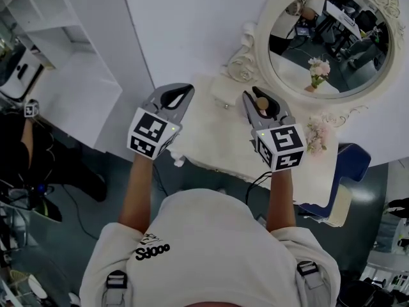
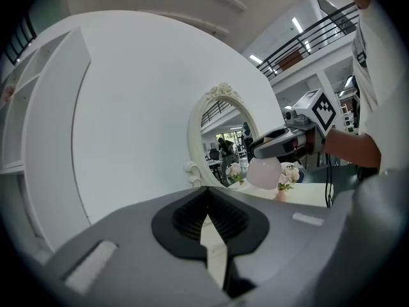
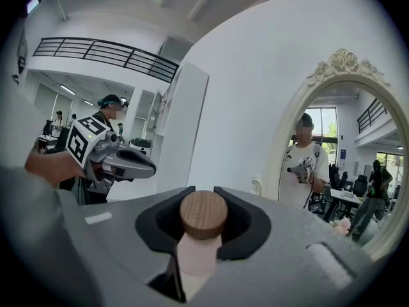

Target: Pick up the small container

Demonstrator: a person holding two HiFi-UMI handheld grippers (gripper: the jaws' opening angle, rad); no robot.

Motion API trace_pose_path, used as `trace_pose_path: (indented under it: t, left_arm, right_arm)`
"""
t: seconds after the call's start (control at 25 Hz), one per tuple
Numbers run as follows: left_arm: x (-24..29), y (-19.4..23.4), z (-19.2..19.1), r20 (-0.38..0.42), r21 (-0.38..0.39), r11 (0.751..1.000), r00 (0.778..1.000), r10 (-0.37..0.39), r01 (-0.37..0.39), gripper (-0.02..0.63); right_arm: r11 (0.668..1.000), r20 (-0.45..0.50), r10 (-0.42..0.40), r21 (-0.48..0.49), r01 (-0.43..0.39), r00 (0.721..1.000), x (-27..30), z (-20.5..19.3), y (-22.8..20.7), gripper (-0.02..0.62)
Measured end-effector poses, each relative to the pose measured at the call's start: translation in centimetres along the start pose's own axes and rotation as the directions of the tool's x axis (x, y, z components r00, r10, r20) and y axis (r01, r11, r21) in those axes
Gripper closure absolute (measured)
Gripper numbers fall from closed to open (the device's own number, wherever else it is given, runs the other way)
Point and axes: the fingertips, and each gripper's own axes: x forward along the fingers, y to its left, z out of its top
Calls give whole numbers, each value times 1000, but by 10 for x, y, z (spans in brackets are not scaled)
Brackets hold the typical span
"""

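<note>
The small container [image 3: 203,215] is pinched between the jaws of the right gripper [image 1: 261,97]. Its round wooden lid [image 3: 203,213] sits in the hollow between the jaws, and the pink body hangs below. In the left gripper view it is seen up in the air, clear of the table [image 1: 217,147]. So the lift is judged to be about done.

The left gripper [image 2: 206,196] is held at 9 o'clock of the right one. Its jaws are pressed together and nothing is between them.

To do this step well, the squeeze should not be let go, because the body looks smooth and round and could slip. The container should be held upright so the lid is not tipped off. It should be moved slowly and straight up. The mirror [image 1: 263,51] stands close by, between 1 and 2 o'clock of the right gripper, so no swing should be made that way. The flowers [image 1: 316,137], at 4 o'clock, should not be bumped either.

Counted here:
- one small container
- one wooden lid
- two grippers
- one mirror
- one table
- one bunch of flowers on the table
</note>
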Motion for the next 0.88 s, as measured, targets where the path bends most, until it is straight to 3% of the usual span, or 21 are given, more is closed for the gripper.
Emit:
trace_pose_path:
  t: [0.88]
  left_arm:
    - [1,-5,-16,-47,-27,1000,999,11,-12,586]
  right_arm:
    - [999,-22,37,17,-36,999,9,-15,-2,505]
